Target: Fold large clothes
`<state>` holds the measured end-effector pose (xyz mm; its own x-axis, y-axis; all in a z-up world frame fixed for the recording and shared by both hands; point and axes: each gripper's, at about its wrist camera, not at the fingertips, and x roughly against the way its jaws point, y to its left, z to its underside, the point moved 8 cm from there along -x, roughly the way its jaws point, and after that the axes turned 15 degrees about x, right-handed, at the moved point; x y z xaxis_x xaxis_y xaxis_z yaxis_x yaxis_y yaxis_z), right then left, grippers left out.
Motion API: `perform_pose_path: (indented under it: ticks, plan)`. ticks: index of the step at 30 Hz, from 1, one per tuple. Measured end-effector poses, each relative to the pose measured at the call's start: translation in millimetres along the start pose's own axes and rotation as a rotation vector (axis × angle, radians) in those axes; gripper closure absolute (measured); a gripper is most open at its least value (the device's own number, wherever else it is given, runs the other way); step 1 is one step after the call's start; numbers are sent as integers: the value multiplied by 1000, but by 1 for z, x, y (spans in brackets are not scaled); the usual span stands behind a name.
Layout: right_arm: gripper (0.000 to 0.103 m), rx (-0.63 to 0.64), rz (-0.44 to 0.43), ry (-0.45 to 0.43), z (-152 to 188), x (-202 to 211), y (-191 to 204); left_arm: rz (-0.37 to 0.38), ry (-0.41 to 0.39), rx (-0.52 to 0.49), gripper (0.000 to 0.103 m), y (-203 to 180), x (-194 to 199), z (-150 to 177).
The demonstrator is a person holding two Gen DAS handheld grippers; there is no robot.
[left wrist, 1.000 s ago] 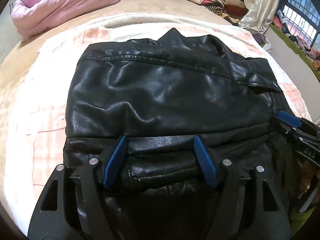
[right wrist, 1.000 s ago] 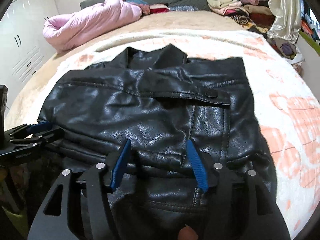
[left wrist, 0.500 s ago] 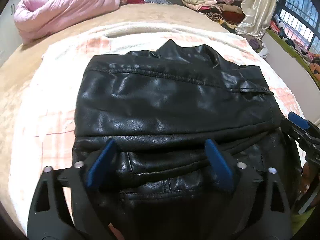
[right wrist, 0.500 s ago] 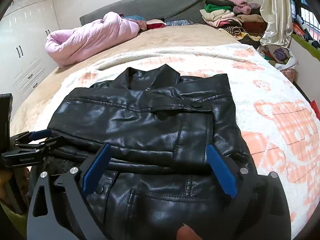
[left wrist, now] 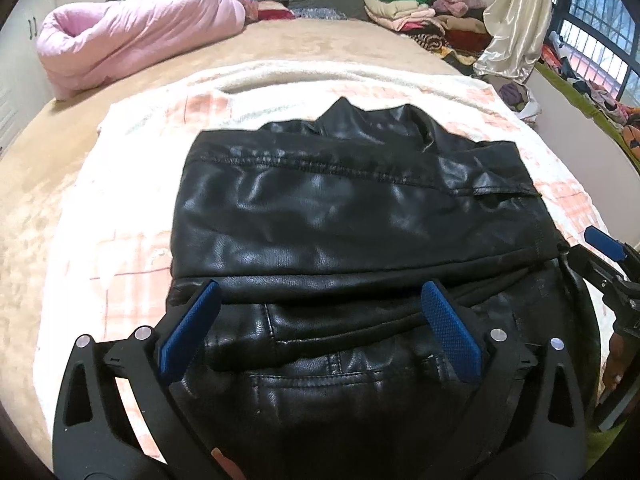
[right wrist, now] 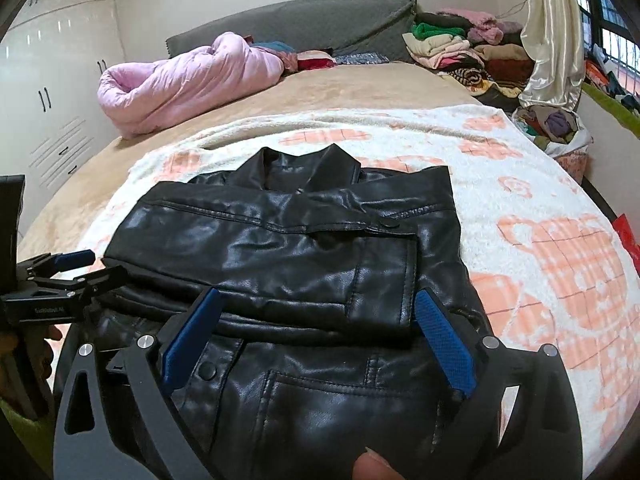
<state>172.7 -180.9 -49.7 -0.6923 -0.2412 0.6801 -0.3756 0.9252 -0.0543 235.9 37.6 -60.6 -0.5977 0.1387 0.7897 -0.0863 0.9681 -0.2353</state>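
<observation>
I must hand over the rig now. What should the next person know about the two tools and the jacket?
Left tool: open, jaws just opened, holding nothing, above the jacket's near fold.
Right tool: the same.
Black leather jacket: on the patterned blanket, near part already folded up over the body, collar at the far end.
Left: likely one more fold to make it compact.

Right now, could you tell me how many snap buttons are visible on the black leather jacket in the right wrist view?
2. One snap sits on the folded-over flap near the jacket's far right; another lies near the front edge beside the right gripper's left finger. Folds may hide more.
</observation>
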Motion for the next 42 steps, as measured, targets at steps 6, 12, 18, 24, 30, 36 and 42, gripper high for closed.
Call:
perform_pose_path:
  ticks: [6,12,18,24,30,36,42]
  plan:
    - [6,14,2,-20,-3,14,2,17,-44,12,9,-2,19,-1]
    - [6,25,-11,-36,-1,26,7,33,-64,31,9,-3,35,6]
    - [6,52,-37,-41,-2,33,19,30,-68,36,9,-4,45,16]
    - [6,79,-48,-42,2,42,27,23,-68,25,9,-7,53,25]
    - [6,93,-56,-38,8,50,29,10,-69,14,9,-6,59,34]
    - [5,94,-72,-17,24,58,26,-14,-62,6,9,2,64,45]
    - [5,71,-64,20,49,64,12,-50,-42,7,9,17,64,61]
